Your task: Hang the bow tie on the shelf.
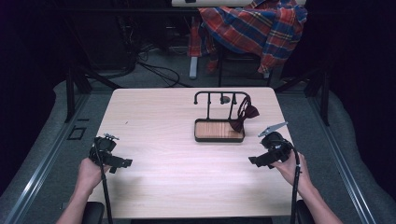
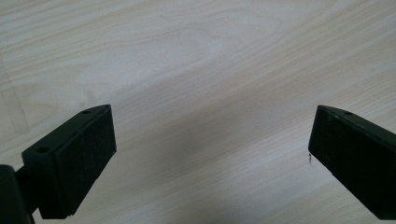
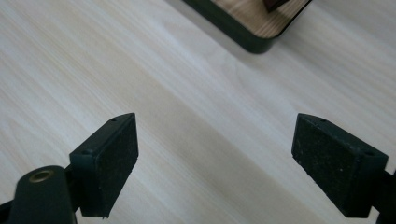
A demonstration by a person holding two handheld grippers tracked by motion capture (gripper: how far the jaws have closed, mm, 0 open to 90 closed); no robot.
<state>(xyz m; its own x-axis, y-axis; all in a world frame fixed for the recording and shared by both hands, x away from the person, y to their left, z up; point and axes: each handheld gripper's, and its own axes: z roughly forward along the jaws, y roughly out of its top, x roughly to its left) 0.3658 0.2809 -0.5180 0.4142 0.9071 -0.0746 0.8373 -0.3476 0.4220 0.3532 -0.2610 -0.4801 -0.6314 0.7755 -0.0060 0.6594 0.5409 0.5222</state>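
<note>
Behind our pale table (image 1: 163, 186), a bow tie (image 1: 246, 116) hangs on the stand (image 1: 219, 128), ready; we hold both tools, left (image 1: 122, 163) and right (image 1: 254, 161), wide open, empty.

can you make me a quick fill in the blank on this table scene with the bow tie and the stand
The dark red bow tie hangs from the ____ end of the black stand's top rail.
The stand's tray has a ____ floor inside its black rim.
The left gripper has its jaws ____, with bare table between them.
The right gripper holds ____ between its jaws.

Missing words: right; wooden; open; nothing
</note>
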